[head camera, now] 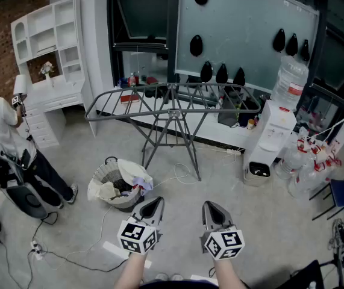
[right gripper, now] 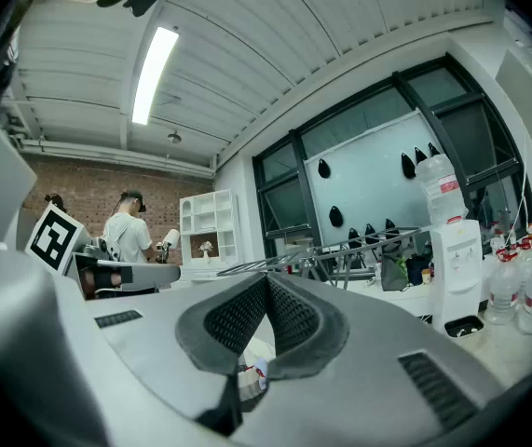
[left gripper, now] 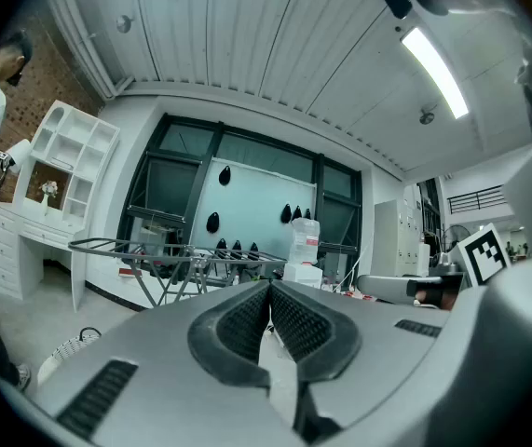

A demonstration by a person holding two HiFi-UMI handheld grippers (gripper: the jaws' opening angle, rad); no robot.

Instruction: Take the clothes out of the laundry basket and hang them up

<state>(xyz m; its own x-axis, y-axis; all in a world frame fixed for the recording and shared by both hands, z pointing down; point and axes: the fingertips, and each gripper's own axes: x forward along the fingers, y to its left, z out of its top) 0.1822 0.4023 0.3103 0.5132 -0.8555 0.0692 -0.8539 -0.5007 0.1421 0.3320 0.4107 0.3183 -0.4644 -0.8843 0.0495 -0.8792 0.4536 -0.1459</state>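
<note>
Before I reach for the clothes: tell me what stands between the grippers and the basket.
Nothing visible does. Only bare floor lies between the left hand-held gripper, the right hand-held gripper and the basket, which stands ahead to the left. Both grippers are shut.

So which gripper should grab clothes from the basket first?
Probably the left. The left gripper sits nearer the basket, which stands on its side; the right gripper is farther off. Both are shut and empty.
</note>
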